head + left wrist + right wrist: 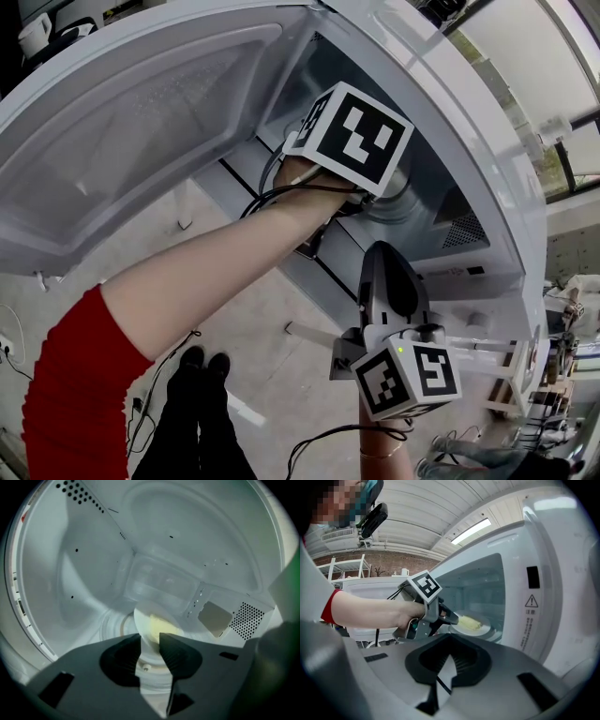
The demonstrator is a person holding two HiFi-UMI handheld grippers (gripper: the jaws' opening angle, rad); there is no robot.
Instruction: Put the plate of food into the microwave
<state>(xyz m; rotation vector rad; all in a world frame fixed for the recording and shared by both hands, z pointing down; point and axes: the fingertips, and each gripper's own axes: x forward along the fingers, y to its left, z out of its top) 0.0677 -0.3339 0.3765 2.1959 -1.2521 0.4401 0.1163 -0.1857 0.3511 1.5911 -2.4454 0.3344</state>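
Closest in, the right gripper (451,649) fills the foreground of its own view, its 2 dark ribbed jaws closed tip to tip with nothing between them. It hangs outside the microwave (543,573), near the front panel and its warning triangle (531,602). Beyond it, the left gripper (451,618) reaches through the doorway into the cavity, held by a bare forearm with a red sleeve (329,607). The left gripper's jaws stand moderately apart. In its own view the near rim of the plate (483,629) shows in the gap at their tips, and the pads do not visibly press on it. The plate is small, round and white, carries pale yellow food (469,622), and sits on the glass turntable (108,626) on the cavity floor. The cavity walls are smooth, glossy and white, with a perforated vent (248,618) on 1 side. From the head view, the white door (141,122) is swung wide open at the left, and a black-and-white marker cube (352,136) tops the left gripper at the opening. Below lies a pale tiled floor (272,375) with black shoes (202,361) and loose cables. The right gripper view also shows a ribbed ceiling with a strip light (471,530) and a brick wall (370,562).
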